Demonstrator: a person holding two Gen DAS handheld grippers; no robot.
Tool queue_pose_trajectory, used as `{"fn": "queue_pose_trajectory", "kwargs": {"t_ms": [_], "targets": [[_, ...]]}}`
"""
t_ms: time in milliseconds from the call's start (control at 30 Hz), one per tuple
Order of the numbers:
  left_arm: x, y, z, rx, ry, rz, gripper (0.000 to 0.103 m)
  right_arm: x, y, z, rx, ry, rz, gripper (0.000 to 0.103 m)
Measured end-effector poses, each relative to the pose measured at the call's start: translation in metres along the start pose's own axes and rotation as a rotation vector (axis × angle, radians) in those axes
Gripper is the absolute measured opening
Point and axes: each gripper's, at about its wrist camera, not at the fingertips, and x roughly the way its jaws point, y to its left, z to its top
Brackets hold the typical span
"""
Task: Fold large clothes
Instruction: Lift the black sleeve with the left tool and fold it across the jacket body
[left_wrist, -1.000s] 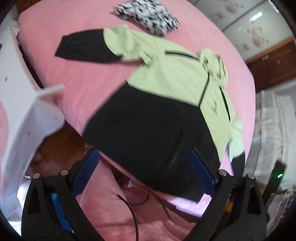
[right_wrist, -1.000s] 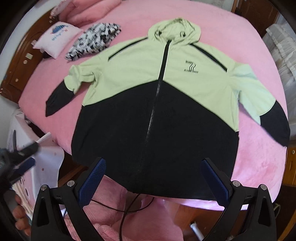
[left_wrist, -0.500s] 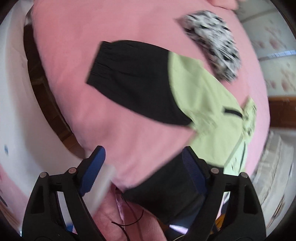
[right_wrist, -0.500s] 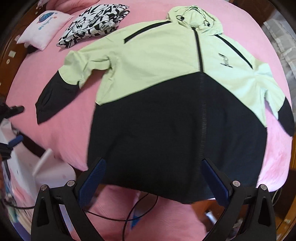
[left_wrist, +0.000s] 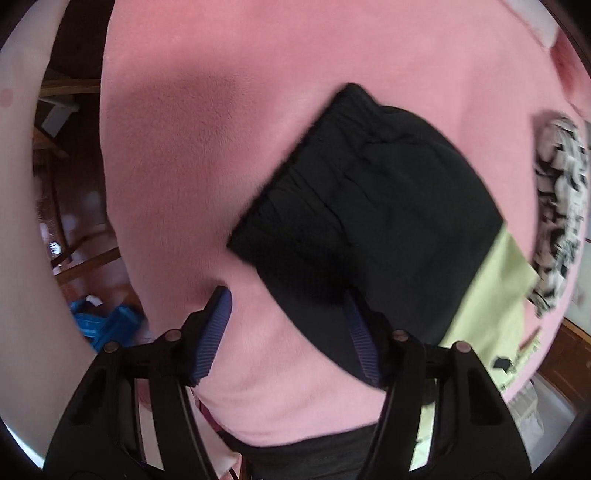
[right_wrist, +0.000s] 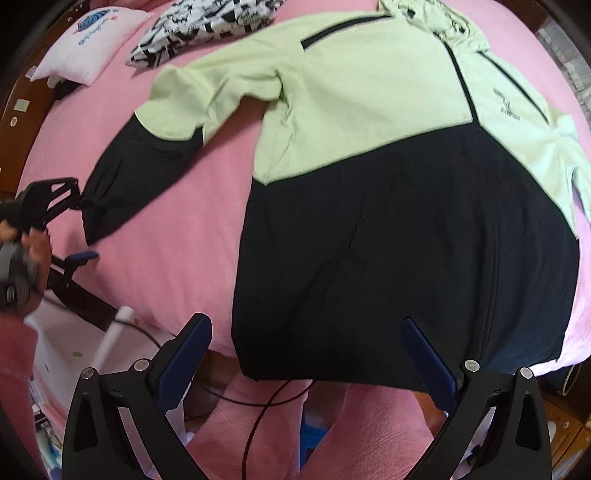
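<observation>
Step in hand, by my read: start of the fold, going for the sleeve first. The jacket (right_wrist: 388, 166), green top and black bottom w/ hood, lies front-up and spread flat on the pink bed (right_wrist: 177, 236), hem hanging just over the near edge.

Left claw (left_wrist: 288, 332) is down at the black cuff (left_wrist: 354, 206) of the outstretched sleeve: jaws apart, one finger on bare blanket just beside the cuff, the other over or under the cuff's near corner, can't tell which. Nothing clamped yet. The right-wrist view shows the same claw at the cuff end (right_wrist: 92, 210), far left.

Right claw (right_wrist: 306, 354) hangs over the hem, jaws wide apart, holding nothing, not touching cloth.

Next move prob. calls for closing the left claw on the cuff edge, both layers, then carrying the sleeve across onto the chest w/o dragging the body.

Containers: none in play. A blue crate-like thing (left_wrist: 107, 325) sits on the floor beside the bed, contents too blurred to tell. Patterned cloth (right_wrist: 207, 22) and a small pillow (right_wrist: 92, 40) lie near the head end.
</observation>
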Motion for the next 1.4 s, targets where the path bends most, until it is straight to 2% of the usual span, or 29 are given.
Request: {"fn": "queue_pose_trajectory", "kwargs": {"t_ms": [100, 133, 167, 267, 333, 400, 467, 567, 633, 667, 733, 800, 900, 967, 1067, 1167, 1233, 1267, 1333, 1400], "targets": [[0.023, -0.002, 0.015, -0.037, 0.010, 0.026, 0.059, 0.008, -0.009, -0.003, 0.024, 0.013, 0.002, 0.103], [0.027, -0.003, 0.018, -0.041, 0.006, 0.033, 0.055, 0.009, -0.013, -0.003, 0.037, 0.016, -0.002, 0.103], [0.030, -0.006, 0.021, -0.051, -0.008, 0.032, 0.040, 0.011, -0.018, -0.004, 0.053, 0.021, -0.001, 0.103], [0.025, -0.020, 0.023, -0.013, -0.068, 0.072, 0.013, 0.017, -0.031, 0.000, 0.086, 0.045, -0.005, 0.103], [0.021, -0.035, 0.018, 0.061, -0.144, 0.114, 0.008, 0.018, -0.040, 0.004, 0.090, 0.047, -0.012, 0.103], [0.014, -0.041, 0.012, 0.096, -0.198, 0.109, 0.007, 0.015, -0.047, 0.007, 0.093, 0.030, -0.017, 0.103], [0.000, -0.045, 0.004, 0.105, -0.263, 0.076, 0.006, 0.008, -0.059, 0.012, 0.094, 0.001, -0.013, 0.103], [-0.037, -0.054, -0.016, 0.147, -0.420, -0.008, 0.005, -0.003, -0.077, 0.021, 0.095, -0.038, -0.013, 0.103], [-0.069, -0.069, -0.039, 0.180, -0.569, -0.058, 0.005, -0.011, -0.091, 0.025, 0.104, -0.067, -0.005, 0.103], [-0.079, -0.074, -0.048, 0.184, -0.611, -0.068, 0.005, -0.014, -0.098, 0.026, 0.109, -0.076, -0.005, 0.103], [-0.108, -0.098, -0.077, 0.194, -0.728, -0.135, 0.005, -0.020, -0.114, 0.030, 0.121, -0.077, -0.016, 0.103], [-0.150, -0.132, -0.130, 0.234, -0.791, -0.184, 0.005, -0.027, -0.130, 0.036, 0.140, -0.065, -0.009, 0.103], [-0.183, -0.180, -0.197, 0.368, -0.875, -0.244, 0.005, -0.033, -0.154, 0.037, 0.176, -0.069, 0.030, 0.103], [-0.193, -0.221, -0.244, 0.506, -0.938, -0.274, 0.005, -0.037, -0.171, 0.038, 0.195, -0.074, 0.050, 0.103], [-0.188, -0.266, -0.305, 0.688, -0.966, -0.292, 0.005, -0.041, -0.193, 0.040, 0.216, -0.087, 0.060, 0.103], [-0.162, -0.306, -0.345, 0.830, -0.927, -0.303, 0.005, -0.044, -0.217, 0.037, 0.244, -0.088, 0.076, 0.103], [-0.130, -0.333, -0.375, 0.941, -0.853, -0.305, 0.005, -0.044, -0.230, 0.038, 0.264, -0.091, 0.077, 0.103], [-0.119, -0.342, -0.386, 0.964, -0.832, -0.308, 0.005, -0.043, -0.237, 0.039, 0.275, -0.096, 0.074, 0.103], [-0.081, -0.356, -0.407, 1.020, -0.738, -0.306, 0.005, -0.041, -0.251, 0.041, 0.294, -0.106, 0.067, 0.103], [-0.035, -0.377, -0.424, 1.100, -0.634, -0.253, 0.005, -0.037, -0.269, 0.043, 0.315, -0.097, 0.048, 0.103]]}}
